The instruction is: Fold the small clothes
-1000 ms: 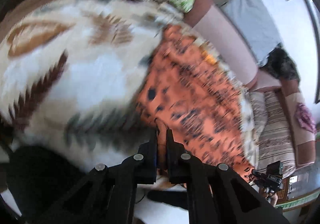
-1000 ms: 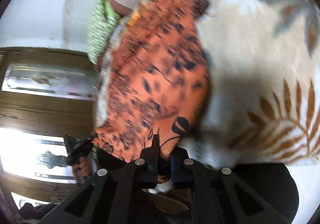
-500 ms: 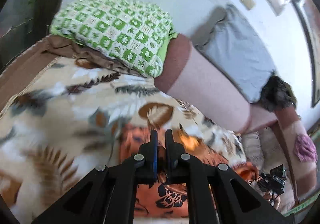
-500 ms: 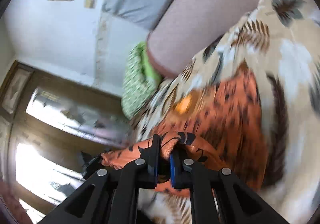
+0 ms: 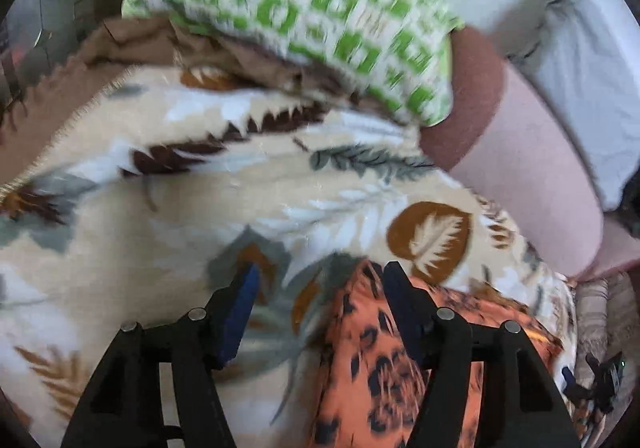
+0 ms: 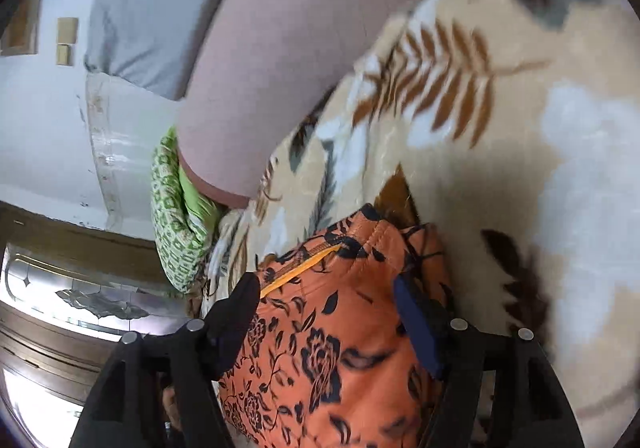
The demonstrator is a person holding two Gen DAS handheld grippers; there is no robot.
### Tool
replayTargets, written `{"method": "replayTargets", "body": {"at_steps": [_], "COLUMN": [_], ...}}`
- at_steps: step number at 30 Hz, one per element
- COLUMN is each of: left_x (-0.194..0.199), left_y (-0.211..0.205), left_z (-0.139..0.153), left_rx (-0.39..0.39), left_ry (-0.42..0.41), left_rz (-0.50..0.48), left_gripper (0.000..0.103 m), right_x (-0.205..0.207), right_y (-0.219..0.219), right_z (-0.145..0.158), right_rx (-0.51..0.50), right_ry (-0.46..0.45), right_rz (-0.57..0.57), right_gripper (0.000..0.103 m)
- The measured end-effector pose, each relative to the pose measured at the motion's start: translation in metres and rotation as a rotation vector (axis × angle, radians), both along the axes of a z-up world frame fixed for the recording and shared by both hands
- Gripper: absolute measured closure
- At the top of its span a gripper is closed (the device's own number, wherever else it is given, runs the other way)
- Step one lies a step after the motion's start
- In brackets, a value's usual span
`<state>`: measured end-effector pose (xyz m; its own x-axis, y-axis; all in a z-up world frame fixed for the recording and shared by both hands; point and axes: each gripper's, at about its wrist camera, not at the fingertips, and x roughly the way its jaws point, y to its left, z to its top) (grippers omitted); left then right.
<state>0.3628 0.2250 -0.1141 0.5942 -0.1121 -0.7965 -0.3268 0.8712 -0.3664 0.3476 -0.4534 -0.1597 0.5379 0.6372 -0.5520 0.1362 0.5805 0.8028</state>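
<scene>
While both of my tongs are tipped down toward the bed, neither one is gripping anything right now. My left tongs (image 5: 320, 280) stand wide, having just been opening, and the orange garment (image 5: 384, 376) with its dark print sits low and right of centre in that view; its top corner pokes up between the two fingers but the pads aren't pressing on it. The right-hand finger (image 5: 404, 312) covers part of the cloth's edge, so I can't tell if it brushes it.

Same deal with my right tongs (image 6: 324, 288): wide, just been opening, with the garment lying folded over itself between and under the fingers at lower centre of the frame. You can see a yellow-orange trim line (image 6: 296, 268) near the left finger.

The garment lies on the leaf-print blanket (image 5: 200, 187) that fills most of both views. At the top of the left view there's a green-and-white checked pillow (image 5: 320, 7), pretty smeared by blur, and a pinkish bolster (image 6: 288, 47) runs across the upper part of the right view. The garment's lower end is cut off by the frame and hidden behind my tongs' black arms, so its full shape is anyone's guess.
</scene>
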Motion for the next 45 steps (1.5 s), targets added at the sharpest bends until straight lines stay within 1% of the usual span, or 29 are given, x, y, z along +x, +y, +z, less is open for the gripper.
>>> {"method": "replayTargets", "body": {"at_steps": [2, 3, 5, 6, 8, 10, 12, 14, 16, 17, 19, 21, 22, 25, 26, 27, 29, 30, 32, 33, 34, 37, 38, 39, 40, 41, 42, 44, 45], "left_x": [-0.034, -0.046, -0.072, -0.08, -0.093, -0.095, -0.094, -0.092, -0.087, -0.087, -0.086, -0.082, -0.079, -0.078, -0.077, -0.076, -0.073, -0.074, -0.072, -0.073, -0.073, -0.07, -0.07, -0.07, -0.069, -0.067, -0.066, -0.062, -0.06], "left_y": [0.004, 0.003, -0.001, -0.006, -0.018, -0.028, -0.036, -0.044, -0.05, -0.052, -0.057, -0.058, -0.056, -0.057, -0.058, -0.059, -0.063, -0.063, -0.067, -0.068, -0.07, -0.07, -0.067, -0.065, -0.065, -0.067, -0.071, -0.08, -0.081], "left_z": [0.013, 0.016, 0.007, -0.001, -0.024, -0.047, -0.061, -0.059, -0.055, -0.053, -0.05, -0.056, -0.062, -0.062, -0.062, -0.062, -0.062, -0.063, -0.062, -0.06, -0.059, -0.061, -0.062, -0.063, -0.065, -0.064, -0.064, -0.061, -0.06], "left_rx": [-0.015, -0.023, -0.034, -0.036, -0.038, -0.079, -0.091, -0.068, -0.106, -0.105, -0.078, -0.058, -0.064, -0.014, -0.006, 0.009, 0.027, 0.022, 0.046, 0.059, 0.071, 0.067, 0.047, 0.021, -0.014, -0.01, 0.016, 0.082, 0.077], "left_ry": [-0.032, -0.039, -0.017, 0.002, 0.054, 0.105, 0.122, 0.095, 0.085, 0.076, 0.049, 0.07, 0.091, 0.09, 0.091, 0.092, 0.089, 0.084, 0.088, 0.087, 0.088, 0.104, 0.107, 0.104, 0.099, 0.102, 0.115, 0.14, 0.15], "left_rz": [-0.03, -0.05, -0.096, -0.117, -0.152, -0.163, -0.153, -0.147, -0.169, -0.176, -0.192, -0.185, -0.177, -0.166, -0.168, -0.174, -0.187, -0.194, -0.189, -0.189, -0.191, -0.193, -0.185, -0.183, -0.188, -0.189, -0.192, -0.211, -0.214], "left_gripper": [0.026, 0.024, 0.024, 0.024, 0.024, 0.024, 0.024, 0.024, 0.024, 0.024, 0.024, 0.025, 0.028, 0.041, 0.049, 0.054, 0.075, 0.079, 0.082, 0.083, 0.083, 0.079, 0.07, 0.063, 0.053, 0.053, 0.053, 0.084, 0.086], "right_x": [-0.023, -0.035, -0.053, -0.061, -0.067, -0.072, -0.07, -0.067, -0.065, -0.065, -0.068, -0.072, -0.072, -0.072, -0.071, -0.068, -0.063, -0.06, -0.06, -0.061, -0.063, -0.065, -0.063, -0.061, -0.06, -0.06, -0.059, -0.058, -0.058], "right_y": [0.0, -0.001, 0.008, 0.015, 0.025, 0.034, 0.042, 0.048, 0.058, 0.061, 0.059, 0.057, 0.056, 0.049, 0.05, 0.052, 0.06, 0.067, 0.071, 0.073, 0.074, 0.077, 0.076, 0.073, 0.069, 0.065, 0.064, 0.064, 0.062], "right_z": [0.006, 0.007, -0.003, -0.012, -0.023, -0.034, -0.032, -0.026, -0.02, -0.018, -0.014, -0.012, -0.01, -0.008, -0.007, -0.011, -0.027, -0.034, -0.032, -0.029, -0.026, -0.025, -0.029, -0.035, -0.04, -0.043, -0.045, -0.046, -0.044], "right_rx": [-0.04, -0.065, -0.121, -0.142, -0.163, -0.159, -0.184, -0.179, -0.21, -0.22, -0.225, -0.248, -0.296, -0.318, -0.334, -0.318, -0.308, -0.321, -0.344, -0.336, -0.347, -0.376, -0.363, -0.335, -0.308, -0.282, -0.267, -0.251, -0.23], "right_ry": [-0.009, -0.009, 0.041, 0.069, 0.092, 0.109, 0.094, 0.084, 0.07, 0.066, 0.053, 0.032, 0.025, 0.018, 0.014, 0.021, 0.077, 0.102, 0.099, 0.101, 0.111, 0.126, 0.139, 0.154, 0.163, 0.167, 0.167, 0.181, 0.185], "right_rz": [0.017, 0.034, 0.088, 0.13, 0.163, 0.186, 0.19, 0.204, 0.237, 0.244, 0.235, 0.239, 0.227, 0.176, 0.173, 0.189, 0.238, 0.264, 0.268, 0.278, 0.291, 0.316, 0.313, 0.306, 0.295, 0.283, 0.277, 0.279, 0.277], "right_gripper": [0.029, 0.028, 0.028, 0.028, 0.028, 0.028, 0.027, 0.027, 0.027, 0.027, 0.028, 0.028, 0.028, 0.029, 0.029, 0.029, 0.029, 0.031, 0.035, 0.055, 0.072, 0.072, 0.072, 0.068, 0.065, 0.065, 0.065, 0.068, 0.074]}}
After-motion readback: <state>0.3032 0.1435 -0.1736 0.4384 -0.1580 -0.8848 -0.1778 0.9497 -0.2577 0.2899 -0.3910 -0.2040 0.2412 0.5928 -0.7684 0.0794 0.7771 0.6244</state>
